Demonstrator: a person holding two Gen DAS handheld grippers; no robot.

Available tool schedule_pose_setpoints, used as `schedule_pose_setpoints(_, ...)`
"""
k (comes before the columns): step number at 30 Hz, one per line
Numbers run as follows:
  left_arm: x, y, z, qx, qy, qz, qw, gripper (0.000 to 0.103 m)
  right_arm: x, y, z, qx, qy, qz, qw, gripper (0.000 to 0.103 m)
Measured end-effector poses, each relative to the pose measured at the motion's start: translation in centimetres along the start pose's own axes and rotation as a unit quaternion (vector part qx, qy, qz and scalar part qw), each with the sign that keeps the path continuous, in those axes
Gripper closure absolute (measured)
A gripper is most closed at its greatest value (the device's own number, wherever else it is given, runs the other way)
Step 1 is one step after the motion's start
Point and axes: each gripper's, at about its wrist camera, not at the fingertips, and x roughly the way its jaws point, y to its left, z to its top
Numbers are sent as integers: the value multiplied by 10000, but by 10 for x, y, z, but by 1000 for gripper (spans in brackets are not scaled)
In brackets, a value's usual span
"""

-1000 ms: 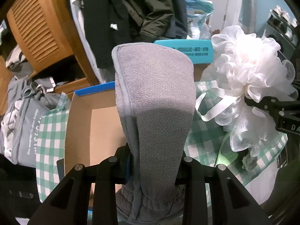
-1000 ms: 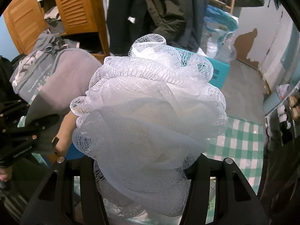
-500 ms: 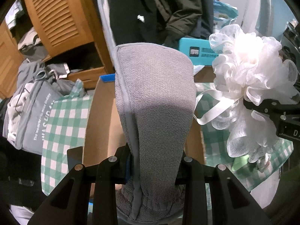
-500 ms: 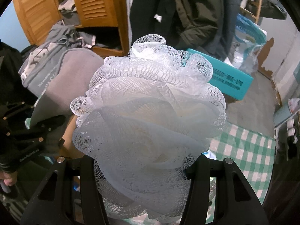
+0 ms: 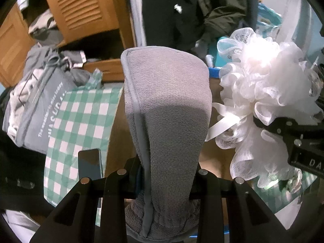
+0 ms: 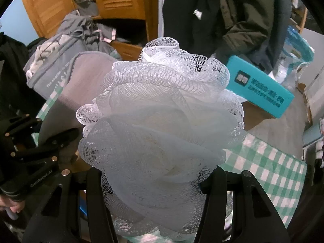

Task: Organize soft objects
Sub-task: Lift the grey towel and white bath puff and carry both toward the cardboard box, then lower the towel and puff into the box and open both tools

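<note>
The left gripper [image 5: 168, 184] pinched a grey microfibre cloth [image 5: 168, 109], its two fingers pressed into the cloth's lower part so that the cloth stood upright and rounded above them, over an open cardboard box [image 5: 118, 133]. The right gripper [image 6: 156, 182] pinched a white mesh bath pouf [image 6: 162, 121], the netting squeezed between its black fingers [image 6: 95, 198] and billowing out wide above them. In the left wrist view the pouf [image 5: 261, 93] hung just to the right of the cloth, close beside it, a white ribbon loop [image 5: 220, 121] trailing from it toward the cloth; only part of the right gripper's black body [image 5: 293, 135] showed there. In the right wrist view the cloth [image 6: 81, 93] stood left of the pouf, with the left gripper [image 6: 40, 141] below it. The box rested on a green-and-white checked tablecloth [image 5: 81, 121], which spread out on both sides of it. A dark phone [image 5: 90, 164] lay on the tablecloth just left of the box. A teal carton [image 6: 261, 93] lay beyond the box, and a grey tote bag [image 5: 38, 103] sat left of it, at the tablecloth's edge. Behind the box stood louvred wooden doors [image 5: 81, 10] and hanging dark jackets [image 5: 202, 10].
</note>
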Motion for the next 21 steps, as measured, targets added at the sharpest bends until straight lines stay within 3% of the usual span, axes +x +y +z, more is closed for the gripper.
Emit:
schedule_pose_setpoints(15,26,24,-3,-377,324,54,9987,67,37,24,16,-137,240,-16,9996,47)
schedule_pose_setpoints(21,26,24,-4,-322,298,120,9990,58,37,29,19,-119,138,62,9998,31)
